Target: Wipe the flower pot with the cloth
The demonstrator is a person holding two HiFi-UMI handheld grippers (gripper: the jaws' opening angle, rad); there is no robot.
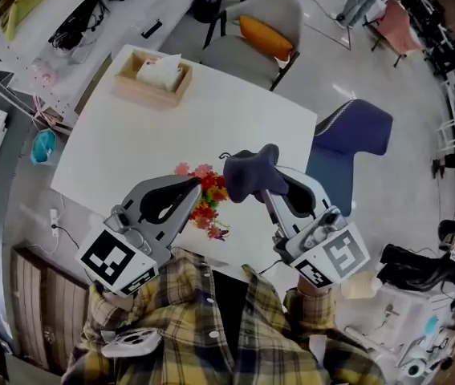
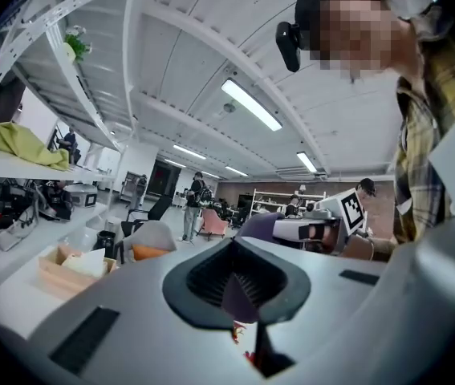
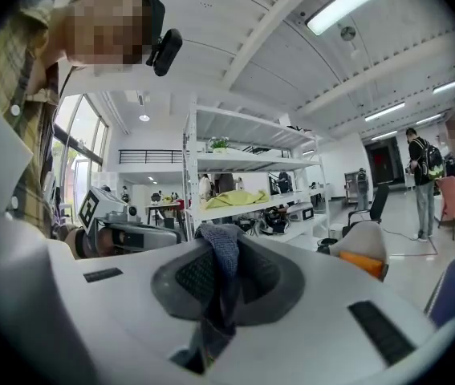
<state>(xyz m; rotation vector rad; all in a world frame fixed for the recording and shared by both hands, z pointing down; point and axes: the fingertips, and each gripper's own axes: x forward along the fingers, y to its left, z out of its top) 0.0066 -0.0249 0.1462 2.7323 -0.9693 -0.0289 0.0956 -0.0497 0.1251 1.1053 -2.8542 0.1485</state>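
Flowers point(image 1: 209, 200) at frame centre look light, fragile; closed left gripper point(image 1: 197, 186) pinches their thin stem, hidden pot a safer hold; right gripper point(image 1: 266, 188) clamps limp cloth point(image 1: 247, 173).

Left gripper point(image 1: 197, 186) level, jaws closed, pinching flower point(image 1: 209, 200) stem at tips. Right gripper point(image 1: 269, 189) near level, just beside left, jaws clamped on cloth point(image 1: 249, 172). Tips converge; marker cubes toward chest.
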